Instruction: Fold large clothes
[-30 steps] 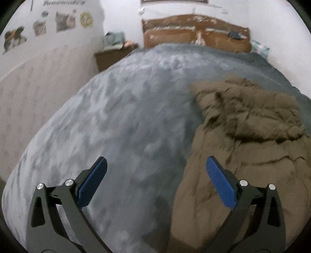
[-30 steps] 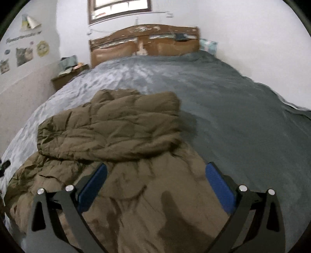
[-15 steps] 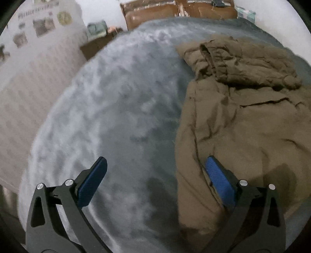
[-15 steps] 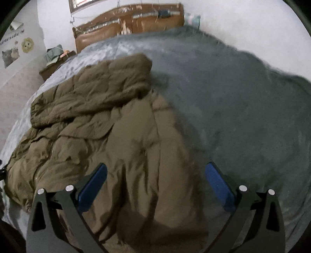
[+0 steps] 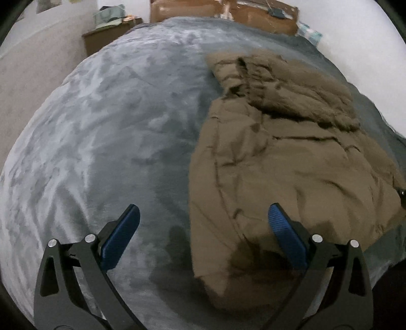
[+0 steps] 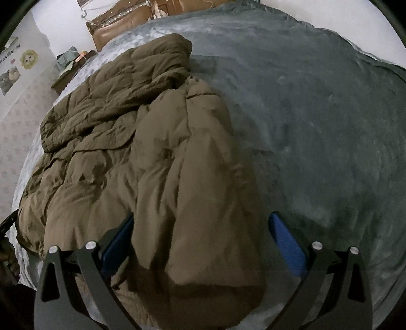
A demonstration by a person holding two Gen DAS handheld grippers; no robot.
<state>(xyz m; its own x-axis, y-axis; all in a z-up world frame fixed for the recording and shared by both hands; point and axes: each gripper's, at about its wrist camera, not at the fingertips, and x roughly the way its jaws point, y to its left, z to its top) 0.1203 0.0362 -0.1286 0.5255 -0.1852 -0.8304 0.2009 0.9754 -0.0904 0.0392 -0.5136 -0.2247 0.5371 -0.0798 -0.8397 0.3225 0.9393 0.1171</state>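
A large olive-brown puffy jacket [image 5: 286, 162] lies spread on a grey-blue blanket [image 5: 114, 127] on the bed, its hood end toward the headboard. My left gripper [image 5: 203, 236] is open, low over the jacket's near left hem corner, with one finger over the blanket and one over the jacket. In the right wrist view the jacket [image 6: 142, 152] fills the left half. My right gripper [image 6: 200, 243] is open and straddles the jacket's near right edge, whose fabric bulges between the jaws and hides part of the left pad.
A brown wooden headboard [image 5: 223, 10] stands at the far end. A bedside table [image 5: 106, 33] with clutter stands at the far left by the wall. The blanket [image 6: 317, 127] stretches to the right of the jacket. The bed's near edge is close below both grippers.
Both grippers have tilted down and moved to the jacket's near hem. The right gripper now has the jacket's edge between its open jaws. Both stayed open.
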